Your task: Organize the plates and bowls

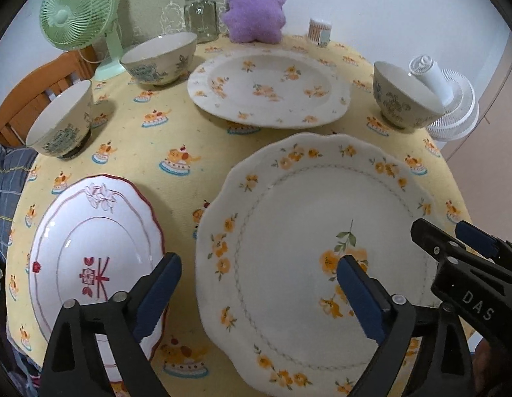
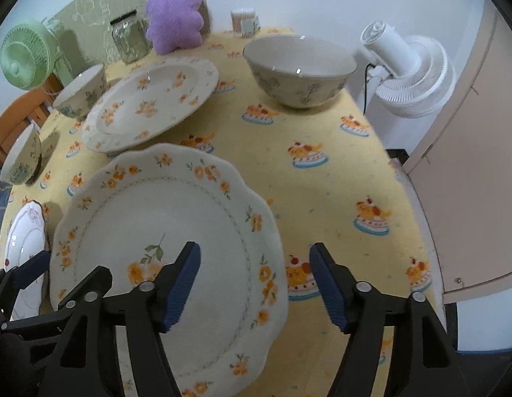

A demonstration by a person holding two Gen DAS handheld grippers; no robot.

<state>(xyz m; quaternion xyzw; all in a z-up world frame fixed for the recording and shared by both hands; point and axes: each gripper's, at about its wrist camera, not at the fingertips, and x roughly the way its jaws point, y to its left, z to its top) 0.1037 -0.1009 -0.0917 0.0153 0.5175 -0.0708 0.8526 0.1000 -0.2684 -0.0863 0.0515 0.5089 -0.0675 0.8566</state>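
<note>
A large scalloped plate with yellow flowers (image 1: pixel 305 218) (image 2: pixel 150 218) lies flat on the yellow tablecloth in front of me. My left gripper (image 1: pixel 260 258) hangs open over its left rim, one finger above the red-rimmed plate (image 1: pixel 90 241) beside it. My right gripper (image 2: pixel 256 251) stands open astride the big plate's right rim, its pads apart from the rim; it also shows at the edge of the left wrist view (image 1: pixel 441 228). A deep flowered plate (image 1: pixel 269 86) (image 2: pixel 150 102) sits behind. Three patterned bowls stand at the back left (image 1: pixel 160 56), the left edge (image 1: pixel 62 119) and the right (image 1: pixel 401 96) (image 2: pixel 298 69).
Along the far table edge stand a green fan (image 1: pixel 77 10), a glass jar (image 1: pixel 201 16), a purple plush cushion (image 1: pixel 254 6) and a cotton-swab tub (image 1: pixel 320 31). A white fan (image 2: pixel 411 72) and a beige panel (image 2: pixel 470 165) are off the right edge. A wooden chair (image 1: pixel 27 99) is at left.
</note>
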